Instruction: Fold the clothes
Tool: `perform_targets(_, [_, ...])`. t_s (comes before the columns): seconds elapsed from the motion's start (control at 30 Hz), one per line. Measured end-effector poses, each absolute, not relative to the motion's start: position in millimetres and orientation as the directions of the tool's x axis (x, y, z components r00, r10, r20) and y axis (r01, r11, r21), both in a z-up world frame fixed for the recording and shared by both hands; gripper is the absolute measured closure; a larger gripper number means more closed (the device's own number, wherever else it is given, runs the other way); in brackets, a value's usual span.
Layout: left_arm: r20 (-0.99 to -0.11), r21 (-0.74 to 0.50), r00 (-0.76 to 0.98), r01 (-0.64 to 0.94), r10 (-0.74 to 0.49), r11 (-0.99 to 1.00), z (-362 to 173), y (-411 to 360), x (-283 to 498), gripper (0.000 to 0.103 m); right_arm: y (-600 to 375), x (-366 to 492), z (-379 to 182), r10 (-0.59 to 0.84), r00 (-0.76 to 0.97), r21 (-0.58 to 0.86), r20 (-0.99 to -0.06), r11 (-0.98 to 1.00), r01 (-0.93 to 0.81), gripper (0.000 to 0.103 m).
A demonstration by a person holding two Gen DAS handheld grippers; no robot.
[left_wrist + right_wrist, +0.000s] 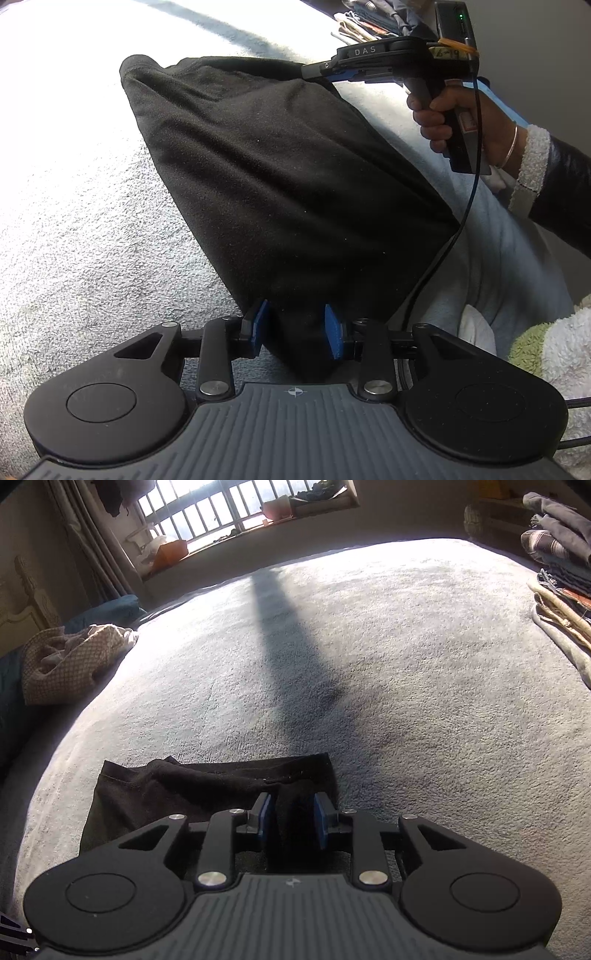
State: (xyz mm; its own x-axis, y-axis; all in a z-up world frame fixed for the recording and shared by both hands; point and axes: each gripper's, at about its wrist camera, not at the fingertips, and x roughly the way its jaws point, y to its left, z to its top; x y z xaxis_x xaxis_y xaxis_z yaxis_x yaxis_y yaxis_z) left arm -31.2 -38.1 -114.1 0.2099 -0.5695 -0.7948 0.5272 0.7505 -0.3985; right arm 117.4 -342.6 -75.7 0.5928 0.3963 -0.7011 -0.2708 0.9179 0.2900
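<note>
A black garment (pixel 280 173) hangs stretched above a grey fleece blanket (pixel 74 229), held at two corners. My left gripper (pixel 297 325) is shut on its near corner, the cloth bunched between the blue pads (pixel 334 328). My right gripper (pixel 314 70), held by a hand (pixel 443 118), pinches the far corner at the upper right of the left wrist view. From the right wrist camera, the right gripper (pixel 291 816) is shut on a fold of the black garment (pixel 177 786), whose hem droops to the left just over the blanket (pixel 406 664).
A stack of folded clothes (pixel 557 565) lies at the blanket's right edge. A crumpled patterned cloth (pixel 70 661) sits at the left edge. A window with bars (pixel 229 509) is beyond. A person's light trousers (pixel 509 251) and a green-white towel (pixel 550 350) are at the right.
</note>
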Motion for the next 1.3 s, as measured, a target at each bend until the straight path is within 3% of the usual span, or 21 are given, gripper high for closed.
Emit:
perform_targets(0.07, [-0.794,-0.400,0.210,0.526,-0.570,0.751,-113,-38,-33,0.069,-340,113,-73,0.404,0.602,0.272,-0.689,0.914,-0.302,0.086])
perform_targets(0.4, [-0.792,-0.400,0.211,0.529,-0.573,0.748,-107,-41,-33,0.068,-344,124,-80,0.423,0.580,0.331,-0.696,0.906,-0.263,0.083])
perform_targets(0.47, [-0.792,-0.401,0.210,0.530,-0.574,0.747,-106,-41,-33,0.068,-348,124,-81,0.450,0.583,0.358,-0.677,0.893,-0.273,0.093])
perform_targets(0.6, [-0.790,-0.401,0.210,0.534,-0.576,0.744,-105,-43,-39,0.068,-357,111,-67,0.478,0.668,0.376,-0.570,0.875,-0.305,0.095])
perform_targets(0.83, [-0.792,-0.397,0.211,0.536,-0.573,0.745,-104,-47,-47,0.068,-365,121,-87,0.449,0.676,0.393,-0.584,0.885,-0.249,0.095])
perform_targets(0.97, [-0.794,-0.395,0.211,0.534,-0.570,0.748,-103,-51,-50,0.068,-369,130,-103,0.434,0.661,0.421,-0.612,0.887,-0.192,0.092])
perform_targets(1.03, [-0.795,-0.393,0.212,0.533,-0.568,0.749,-102,-54,-52,0.068,-378,133,-105,0.439,0.656,0.472,-0.614,0.870,-0.140,0.078])
perform_targets(1.07, [-0.796,-0.393,0.213,0.532,-0.567,0.750,-102,-56,-52,0.068,-383,133,-105,0.444,0.654,0.497,-0.613,0.860,-0.118,0.076])
perform_targets(1.3, [-0.797,-0.393,0.218,0.521,-0.563,0.758,-103,-64,-59,0.066,-414,104,-73,0.406,0.676,0.502,-0.615,0.863,-0.062,0.073])
